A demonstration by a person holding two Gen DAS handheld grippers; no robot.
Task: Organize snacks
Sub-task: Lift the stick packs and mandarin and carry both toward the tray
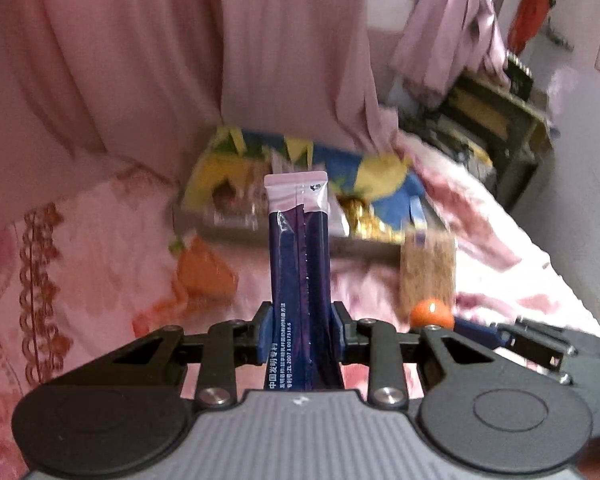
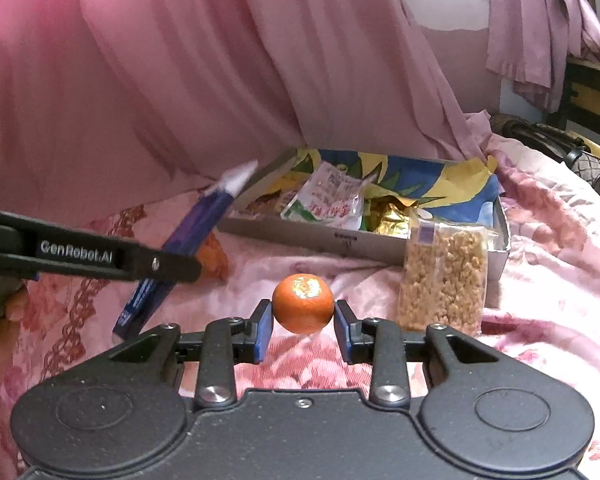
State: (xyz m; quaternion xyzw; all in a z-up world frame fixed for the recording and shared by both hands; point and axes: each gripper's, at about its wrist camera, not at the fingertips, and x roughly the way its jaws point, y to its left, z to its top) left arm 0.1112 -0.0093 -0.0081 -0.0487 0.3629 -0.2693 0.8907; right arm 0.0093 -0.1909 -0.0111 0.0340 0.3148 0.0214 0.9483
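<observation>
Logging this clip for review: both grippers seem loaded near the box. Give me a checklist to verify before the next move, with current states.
1. Left gripper shut on sachet: ok.
2. Right gripper shut on orange: ok, both pads touch it.
3. Box open on top: ok.
4. Free space in box: cannot tell; packets fill the visible part.
5. Cereal bag stands at the box's front wall, near the right gripper's path: not ok.
</observation>
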